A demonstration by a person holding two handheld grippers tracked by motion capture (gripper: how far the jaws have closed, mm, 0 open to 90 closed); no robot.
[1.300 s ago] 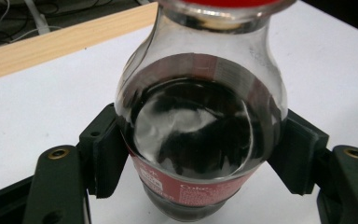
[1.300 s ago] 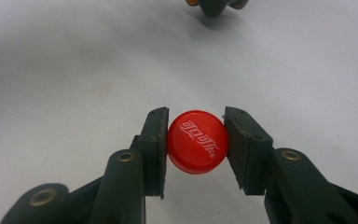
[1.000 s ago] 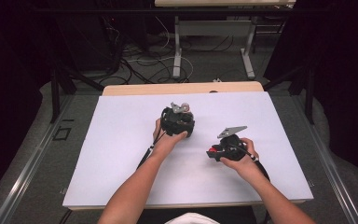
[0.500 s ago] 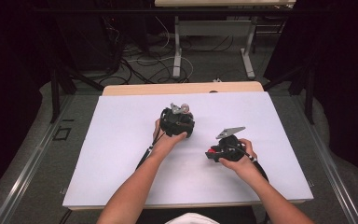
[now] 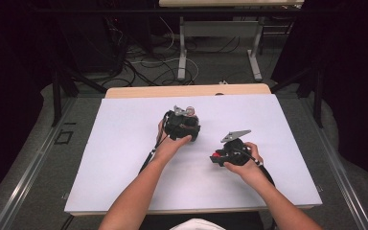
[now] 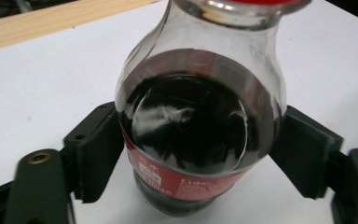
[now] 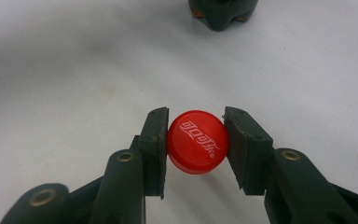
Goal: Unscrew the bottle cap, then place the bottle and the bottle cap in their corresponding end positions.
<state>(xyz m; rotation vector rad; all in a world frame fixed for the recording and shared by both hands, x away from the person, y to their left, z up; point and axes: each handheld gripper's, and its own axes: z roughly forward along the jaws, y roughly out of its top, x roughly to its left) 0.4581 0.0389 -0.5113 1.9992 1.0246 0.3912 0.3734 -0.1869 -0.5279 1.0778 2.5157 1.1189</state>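
The cola bottle (image 6: 200,126) is standing upright on the white counter (image 5: 115,158), uncapped as far as the gripper views tell, with the left gripper (image 6: 200,149) flanking its body; its jaws have just been opening, and the bottle is sitting between them with the pads looking slack rather than pressing. The right gripper (image 7: 196,142) is pinching the red cap (image 7: 197,141) edge to edge, low over the counter, near the bottle and toward the person from it. Step in hand looks like the wrap-up of unscrewing: cap is off and the bottle is being let go. Next move probably calls for setting the cap down beside the bottle and spreading the right jaws, while backing the left gripper away without tipping the bottle.
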